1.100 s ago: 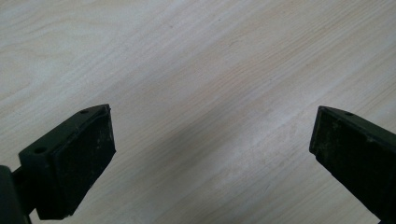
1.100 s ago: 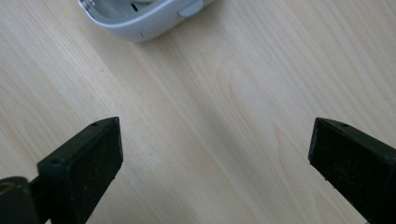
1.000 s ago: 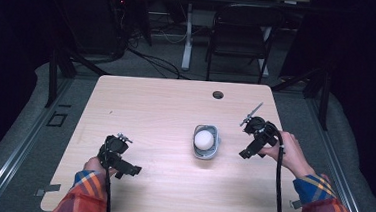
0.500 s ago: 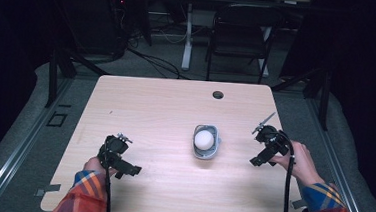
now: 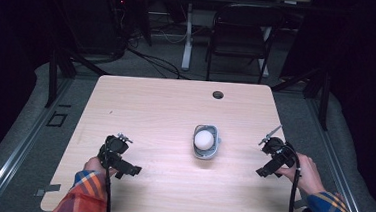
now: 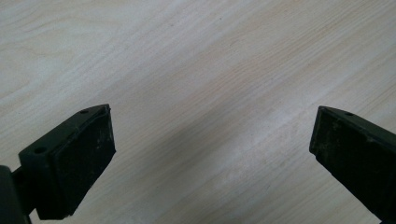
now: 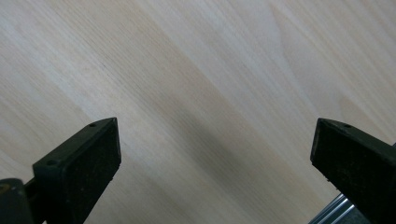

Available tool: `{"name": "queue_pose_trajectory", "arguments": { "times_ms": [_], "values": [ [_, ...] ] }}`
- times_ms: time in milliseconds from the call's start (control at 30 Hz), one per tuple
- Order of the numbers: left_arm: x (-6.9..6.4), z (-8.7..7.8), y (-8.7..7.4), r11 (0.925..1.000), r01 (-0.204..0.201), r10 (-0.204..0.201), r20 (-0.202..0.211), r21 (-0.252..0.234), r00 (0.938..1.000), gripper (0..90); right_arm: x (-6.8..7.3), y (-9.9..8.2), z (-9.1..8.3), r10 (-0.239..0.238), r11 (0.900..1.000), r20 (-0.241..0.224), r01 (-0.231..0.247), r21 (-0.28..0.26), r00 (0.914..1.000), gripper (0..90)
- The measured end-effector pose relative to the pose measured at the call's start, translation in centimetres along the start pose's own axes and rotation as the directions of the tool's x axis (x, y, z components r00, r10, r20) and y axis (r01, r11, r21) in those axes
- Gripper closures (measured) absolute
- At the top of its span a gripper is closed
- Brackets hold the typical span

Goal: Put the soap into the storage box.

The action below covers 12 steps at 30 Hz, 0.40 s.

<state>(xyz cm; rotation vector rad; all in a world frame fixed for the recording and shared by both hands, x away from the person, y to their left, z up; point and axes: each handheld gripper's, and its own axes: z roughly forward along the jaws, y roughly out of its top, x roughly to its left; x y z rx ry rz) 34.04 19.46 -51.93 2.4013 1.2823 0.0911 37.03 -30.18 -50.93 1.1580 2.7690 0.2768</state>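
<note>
A white egg-like ball point(image 5: 204, 138) sits in a small grey cup point(image 5: 206, 152) near the middle of the light wooden table point(image 5: 165, 109). My left gripper point(image 5: 114, 157) rests at the near left of the table, held by a hand in a plaid sleeve. In the left gripper view its jaws stand wide apart over bare wood point(image 6: 210, 112), nothing between them. My right gripper point(image 5: 272, 159) is near the table's right edge, apart from the cup. In the right gripper view its jaws are also wide open over bare wood point(image 7: 210, 107).
A round cable hole point(image 5: 218, 94) lies at the table's far side. A dark chair point(image 5: 238, 37) and a white desk leg point(image 5: 187, 36) stand beyond the table. The table's metal edge point(image 7: 334, 210) shows at the right gripper view's bottom right.
My right gripper has moved away from the cup, rightward and nearer, toward the table's right edge. The left gripper has stayed put.
</note>
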Motion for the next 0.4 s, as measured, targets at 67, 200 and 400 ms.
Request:
{"name": "queue_pose_trajectory", "arguments": {
  "times_ms": [67,200,400],
  "values": [
    [0.0,0.0,0.0,1.0,-0.001,0.001,-0.001,-0.001,1.0,0.1,0.0,-0.3,0.3,0.013,0.9999,-0.001,-0.013,-0.009,0.9999,1.6],
    [0.0,0.0,0.0,1.0,-0.004,0.004,-0.002,0.0,1.0,0.1,-0.2,-0.6,0.7,-0.04,0.9961,0.003,0.04,0.078,0.9992,1.6],
    [0.0,0.1,0.1,1.0,-0.002,0.002,0.0,0.003,1.0,0.1,-0.3,-0.8,0.9,-0.005,0.999,0.011,0.004,0.045,0.9999,1.6]
  ]
}}
